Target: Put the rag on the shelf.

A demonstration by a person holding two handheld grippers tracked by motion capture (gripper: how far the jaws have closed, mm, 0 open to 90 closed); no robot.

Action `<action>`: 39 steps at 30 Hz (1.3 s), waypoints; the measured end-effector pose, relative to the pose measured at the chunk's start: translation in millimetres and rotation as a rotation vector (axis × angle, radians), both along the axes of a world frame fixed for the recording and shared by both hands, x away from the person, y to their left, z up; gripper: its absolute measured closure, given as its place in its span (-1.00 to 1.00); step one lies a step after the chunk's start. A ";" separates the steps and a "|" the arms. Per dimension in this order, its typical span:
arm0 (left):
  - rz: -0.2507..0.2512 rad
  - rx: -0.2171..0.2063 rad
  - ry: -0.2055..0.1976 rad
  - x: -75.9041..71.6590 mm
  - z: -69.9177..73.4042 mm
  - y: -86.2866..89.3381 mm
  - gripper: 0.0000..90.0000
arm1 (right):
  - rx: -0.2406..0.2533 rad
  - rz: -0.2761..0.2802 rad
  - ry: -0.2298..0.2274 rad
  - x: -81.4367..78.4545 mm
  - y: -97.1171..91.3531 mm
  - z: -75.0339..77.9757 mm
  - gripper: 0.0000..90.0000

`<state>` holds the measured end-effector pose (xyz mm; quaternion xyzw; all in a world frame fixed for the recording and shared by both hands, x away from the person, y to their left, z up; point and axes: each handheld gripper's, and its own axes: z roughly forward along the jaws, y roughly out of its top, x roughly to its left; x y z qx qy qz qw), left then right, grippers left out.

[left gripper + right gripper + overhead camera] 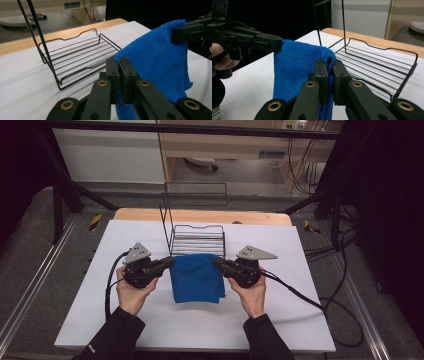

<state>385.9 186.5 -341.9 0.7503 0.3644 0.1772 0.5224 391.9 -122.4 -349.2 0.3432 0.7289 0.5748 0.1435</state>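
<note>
Both the left gripper (169, 262) and the right gripper (216, 262) are clamping their closed jaws on a blue cloth (196, 277) hanging between them, a wire rack (197, 240) just beyond.

Our right gripper (328, 67) has its jaws pinched tight on the top corner of the blue cloth (294, 67), which hangs down just ahead of us. Beyond it to our left, the left gripper (273, 42) clamps the cloth's other corner. The black wire basket (384, 67) sits ahead to our right on the white table (249, 85).
</note>
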 end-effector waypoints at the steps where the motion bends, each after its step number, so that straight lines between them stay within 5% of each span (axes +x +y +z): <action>1: -0.001 0.000 -0.003 0.1 1.0 -0.3 0.92 | 0.005 -0.003 -0.001 -0.6 -0.3 1.6 0.88; 25: 0.010 -0.070 -0.107 5.3 46.8 1.2 0.92 | 0.054 -0.028 -0.135 -0.5 -0.6 54.9 0.88; 39: 0.020 -0.116 -0.145 11.8 66.1 0.6 0.92 | 0.069 -0.047 -0.172 4.6 -1.0 75.1 0.88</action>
